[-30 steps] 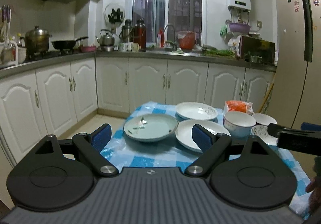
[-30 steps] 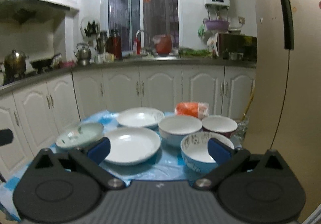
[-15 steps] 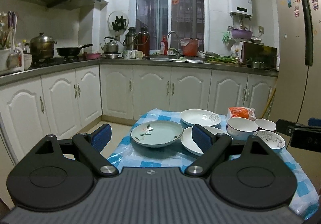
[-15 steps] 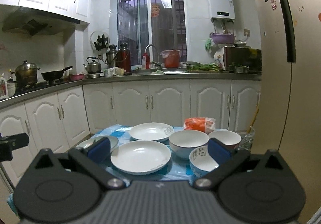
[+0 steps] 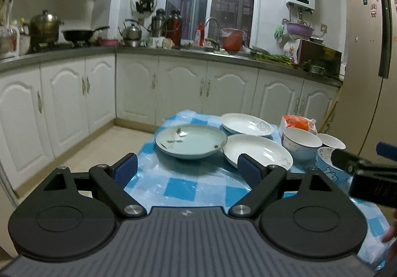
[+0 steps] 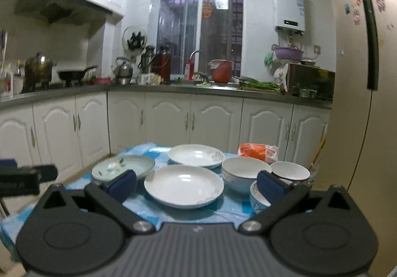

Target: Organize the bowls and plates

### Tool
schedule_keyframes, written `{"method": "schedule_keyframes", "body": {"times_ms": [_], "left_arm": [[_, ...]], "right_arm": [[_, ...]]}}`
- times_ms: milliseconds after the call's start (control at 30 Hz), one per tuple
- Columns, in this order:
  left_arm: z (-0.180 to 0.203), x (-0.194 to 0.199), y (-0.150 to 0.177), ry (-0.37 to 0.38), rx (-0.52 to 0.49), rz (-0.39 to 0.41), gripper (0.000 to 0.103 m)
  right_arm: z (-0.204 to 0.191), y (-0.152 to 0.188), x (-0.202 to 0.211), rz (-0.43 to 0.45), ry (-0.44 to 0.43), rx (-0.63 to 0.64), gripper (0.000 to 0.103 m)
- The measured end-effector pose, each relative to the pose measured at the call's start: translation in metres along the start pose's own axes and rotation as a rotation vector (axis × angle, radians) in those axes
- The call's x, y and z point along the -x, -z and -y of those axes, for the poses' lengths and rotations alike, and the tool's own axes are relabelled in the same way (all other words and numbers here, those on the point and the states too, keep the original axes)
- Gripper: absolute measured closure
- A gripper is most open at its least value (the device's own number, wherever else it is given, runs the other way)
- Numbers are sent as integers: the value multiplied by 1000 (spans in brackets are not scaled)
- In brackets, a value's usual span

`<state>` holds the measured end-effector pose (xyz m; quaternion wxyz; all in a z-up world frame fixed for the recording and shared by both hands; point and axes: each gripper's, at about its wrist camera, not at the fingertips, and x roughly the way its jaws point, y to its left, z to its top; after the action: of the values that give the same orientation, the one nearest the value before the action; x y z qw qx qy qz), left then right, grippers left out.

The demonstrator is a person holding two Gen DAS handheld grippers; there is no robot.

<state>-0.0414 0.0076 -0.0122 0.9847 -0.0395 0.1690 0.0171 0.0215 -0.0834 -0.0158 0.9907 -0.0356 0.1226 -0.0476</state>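
Both my grippers drawn nearer the table again: left gripper (image 5: 187, 170) wide, empty, facing green plate (image 5: 190, 140); right gripper (image 6: 196, 183) wide, empty, over white plate (image 6: 183, 186)

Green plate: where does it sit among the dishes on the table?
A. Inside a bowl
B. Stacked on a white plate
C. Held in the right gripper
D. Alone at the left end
D: the green plate lies flat on the table's left end, left of the white plates.

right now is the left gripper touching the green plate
Apart. In the left wrist view the left gripper is open and short of the green plate, with checked tablecloth visible between them.
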Motion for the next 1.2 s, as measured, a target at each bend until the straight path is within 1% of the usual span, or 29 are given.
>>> {"method": "schedule_keyframes", "body": {"times_ms": [67,167,233,367,467,567,667,767,967,1100,1200], "left_arm": [[-2,-5,0,9,11,-20,0],[-2,-11,0,15,24,-28,0],[-1,-19,2,13,24,-43,0],[5,-29,-1,7,22,-81,0],[9,-32,-4,-10,1,-82,0],[12,-34,-6,-24,-14,-91,0],[12,-40,-8,-41,-25,-110,0],[8,-42,-8,-44,-2,-142,0],[6,-43,-7,-5,52,-171,0],[13,-43,-5,33,65,-180,0],[17,-50,-11,64,61,-198,0]], "right_arm": [[0,1,-5,-6,9,-7,1],[0,0,-18,0,25,-22,1],[1,-2,-28,-9,-9,-40,1],[-4,-2,-51,-12,-32,-34,1],[-5,-3,-70,-20,-86,-69,1],[-7,-3,-85,-7,-120,-92,1],[-2,-2,-95,6,-152,-91,1],[10,-1,-106,-6,-169,-115,1],[36,7,-125,-54,-162,-171,1],[48,16,-133,-98,-187,-219,1],[52,20,-139,-127,-216,-247,1]]}}
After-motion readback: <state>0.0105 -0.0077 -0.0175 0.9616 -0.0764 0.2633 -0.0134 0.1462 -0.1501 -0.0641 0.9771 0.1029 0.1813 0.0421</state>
